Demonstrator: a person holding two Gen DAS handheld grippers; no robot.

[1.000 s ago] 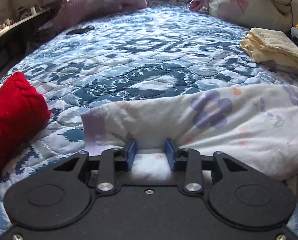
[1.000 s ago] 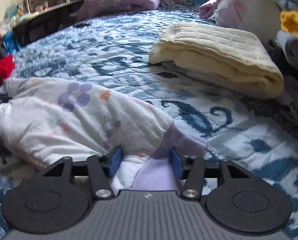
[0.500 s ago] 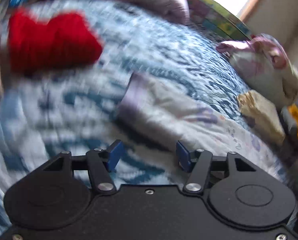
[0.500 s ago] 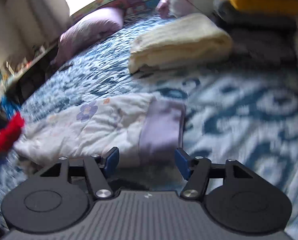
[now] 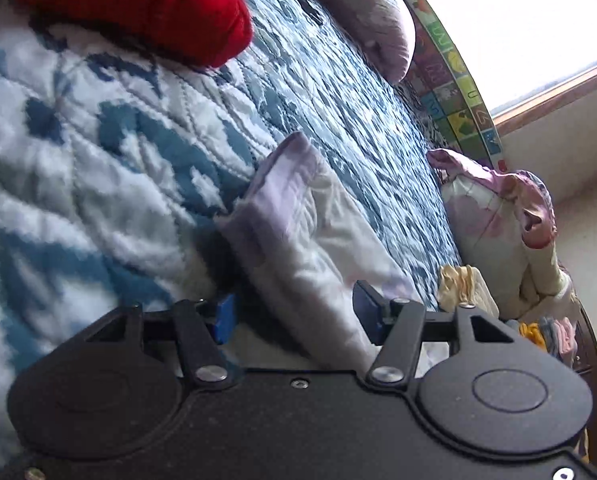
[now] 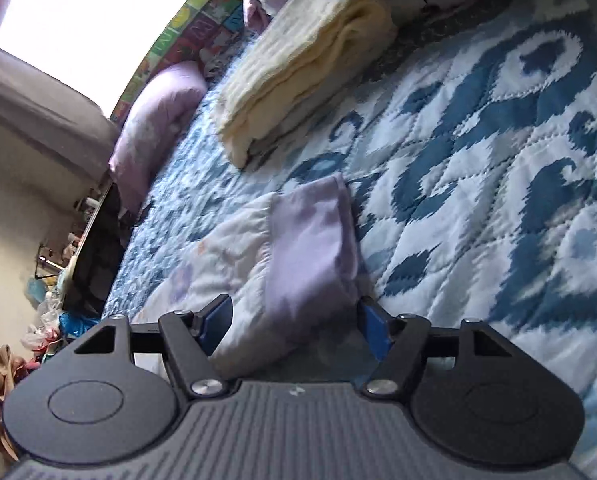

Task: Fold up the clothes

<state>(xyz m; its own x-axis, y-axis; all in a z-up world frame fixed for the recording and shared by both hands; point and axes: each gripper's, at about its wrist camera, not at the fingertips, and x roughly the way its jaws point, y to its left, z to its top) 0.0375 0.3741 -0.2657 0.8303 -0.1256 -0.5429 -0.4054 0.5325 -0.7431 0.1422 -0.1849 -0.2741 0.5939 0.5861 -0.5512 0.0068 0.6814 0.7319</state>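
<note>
From where I sit, both cameras are tilted hard over the blue-and-white quilt [image 6: 498,160], and the floral garment [image 5: 310,232] lies folded on it, white with a lilac band at each end. My left gripper [image 5: 294,316] has its blue fingers spread wide apart, one on either side of the garment's lilac-edged end, gripping nothing; whether the pads touch the cloth I cannot tell. My right gripper [image 6: 294,328] is likewise spread, its fingers straddling the garment's other lilac end [image 6: 314,248] without pinching it. Taking the garment as my mark: the red knit item [image 5: 138,4] sits on the quilt well beyond its left end, the folded cream towel [image 6: 298,64] lies near its right end, further up the bed, and the lilac pillow [image 6: 158,120] rests beyond that by the alphabet mat. A pink-and-cream heap of clothes [image 5: 506,220] sits past the garment at the bed's far side
</note>
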